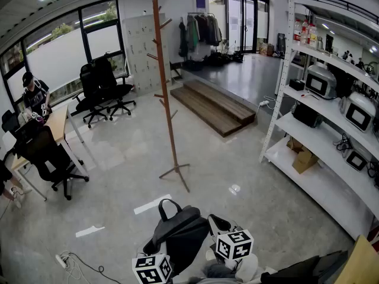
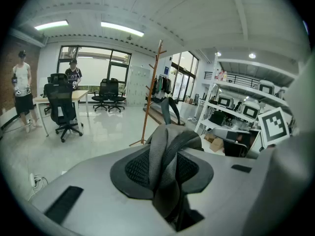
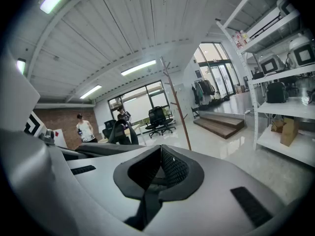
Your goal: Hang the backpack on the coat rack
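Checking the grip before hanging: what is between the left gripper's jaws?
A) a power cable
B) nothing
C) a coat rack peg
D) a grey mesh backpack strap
D: the left gripper view shows the left gripper clamped on the grey mesh strap of the backpack.

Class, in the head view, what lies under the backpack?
Pale floor shows around the backpack. The patch directly beneath it is covered by the bag, so whatever lies there cannot be seen.

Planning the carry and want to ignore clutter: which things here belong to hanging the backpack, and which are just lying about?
Job: backpack; coat rack; left gripper, clamped on a backpack strap; right gripper.
Lying about: office chairs; shelving; wooden platform; floor cables.
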